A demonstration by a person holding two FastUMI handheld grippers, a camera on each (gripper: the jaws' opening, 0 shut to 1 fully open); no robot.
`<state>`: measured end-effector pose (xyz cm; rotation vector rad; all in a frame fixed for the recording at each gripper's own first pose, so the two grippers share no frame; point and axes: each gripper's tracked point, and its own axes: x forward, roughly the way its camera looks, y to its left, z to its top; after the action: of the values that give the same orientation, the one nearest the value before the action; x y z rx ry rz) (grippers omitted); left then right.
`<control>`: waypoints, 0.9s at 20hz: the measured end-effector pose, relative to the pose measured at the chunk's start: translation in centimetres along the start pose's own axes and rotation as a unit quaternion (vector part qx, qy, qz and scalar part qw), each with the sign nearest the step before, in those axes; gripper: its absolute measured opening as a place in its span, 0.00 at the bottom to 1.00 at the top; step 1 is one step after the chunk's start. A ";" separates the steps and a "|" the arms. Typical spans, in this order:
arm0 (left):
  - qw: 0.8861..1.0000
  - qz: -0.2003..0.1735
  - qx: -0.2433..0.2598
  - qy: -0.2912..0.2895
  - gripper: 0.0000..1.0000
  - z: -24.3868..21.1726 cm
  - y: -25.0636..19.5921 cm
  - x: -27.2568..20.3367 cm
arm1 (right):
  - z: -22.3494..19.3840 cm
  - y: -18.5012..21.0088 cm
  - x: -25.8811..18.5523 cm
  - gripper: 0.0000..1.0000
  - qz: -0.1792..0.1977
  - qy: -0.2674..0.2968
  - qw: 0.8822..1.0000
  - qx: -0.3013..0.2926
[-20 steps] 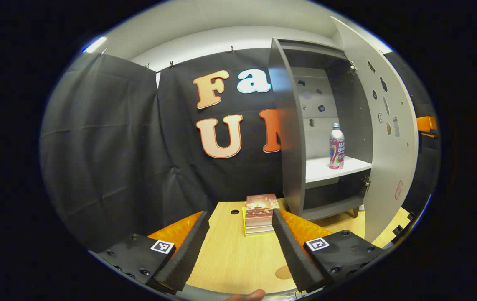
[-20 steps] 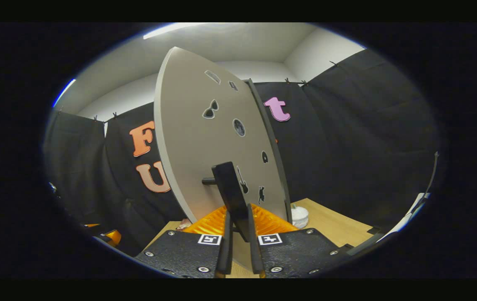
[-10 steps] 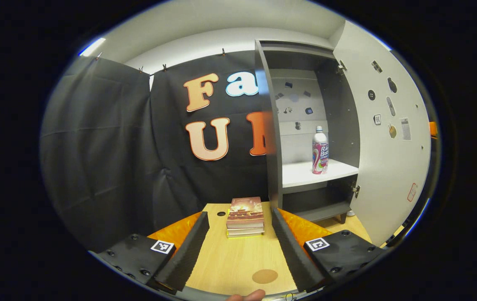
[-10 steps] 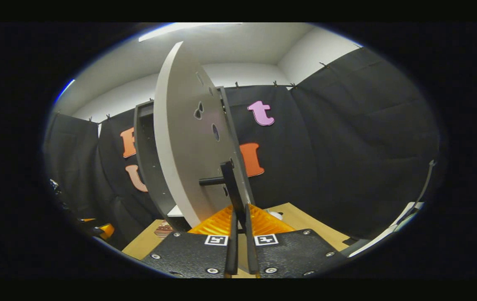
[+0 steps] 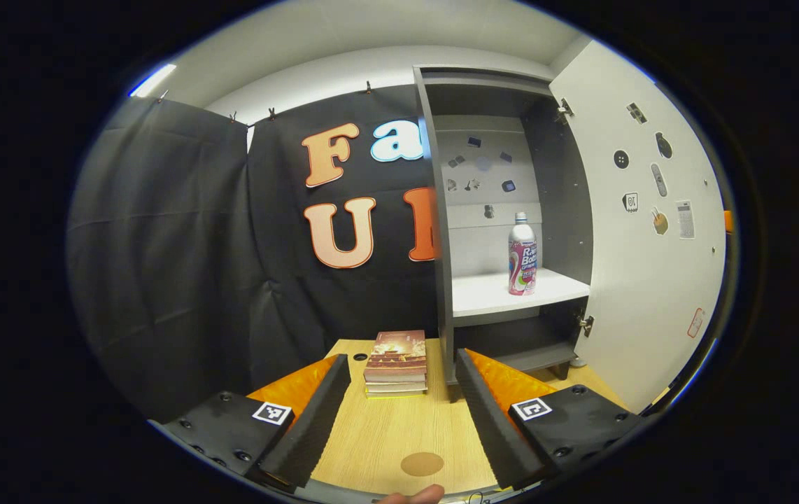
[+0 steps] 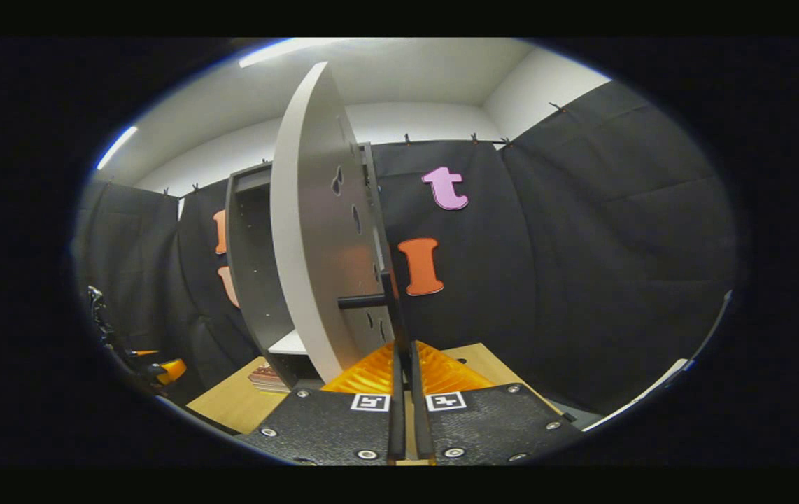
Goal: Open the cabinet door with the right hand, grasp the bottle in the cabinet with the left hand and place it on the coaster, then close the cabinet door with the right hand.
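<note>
Holding the cabinet door point(image 6: 315, 231) swung wide, our right gripper point(image 6: 405, 392) is clamped on the door's handle point(image 6: 389, 308), both fingers pressed against its thin bar. Our left gripper point(image 5: 399, 413) hangs over the table point(image 5: 399, 434) with its fingers spread apart and nothing between them. The bottle point(image 5: 522, 254) stands upright on the white shelf point(image 5: 490, 290) inside the cabinet — above and to the right of the left gripper, well apart from it. The coaster point(image 5: 422, 463) lies on the table just below the spread fingers. We judge the next reach must go up and rightward, meeting the bottle's upright body from the side — the left gripper is the free one.
</note>
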<state>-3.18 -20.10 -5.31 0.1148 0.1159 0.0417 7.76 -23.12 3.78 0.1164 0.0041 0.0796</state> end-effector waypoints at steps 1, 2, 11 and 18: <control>1.000 -0.001 0.000 -0.002 0.97 0.2 -0.1 -0.1 | -0.1 -0.1 0.1 0.04 0.004 0.001 1.000 0.000; 1.000 0.000 0.000 -0.004 1.00 0.3 0.0 -0.1 | -0.1 -0.1 0.1 0.00 0.007 0.002 1.000 0.000; 0.998 -0.053 -0.015 -0.011 0.99 0.9 -3.6 3.3 | -0.6 0.0 -2.5 0.06 -0.027 -0.001 1.000 0.010; 0.993 -0.108 -0.029 -0.021 0.99 2.5 -8.3 9.1 | 1.6 2.6 -6.3 0.00 -0.071 -0.032 0.997 -0.028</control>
<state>6.41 -28.16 -4.82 0.0449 0.0838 -0.1738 1.33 -21.25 5.65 0.0620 -0.0529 -0.0665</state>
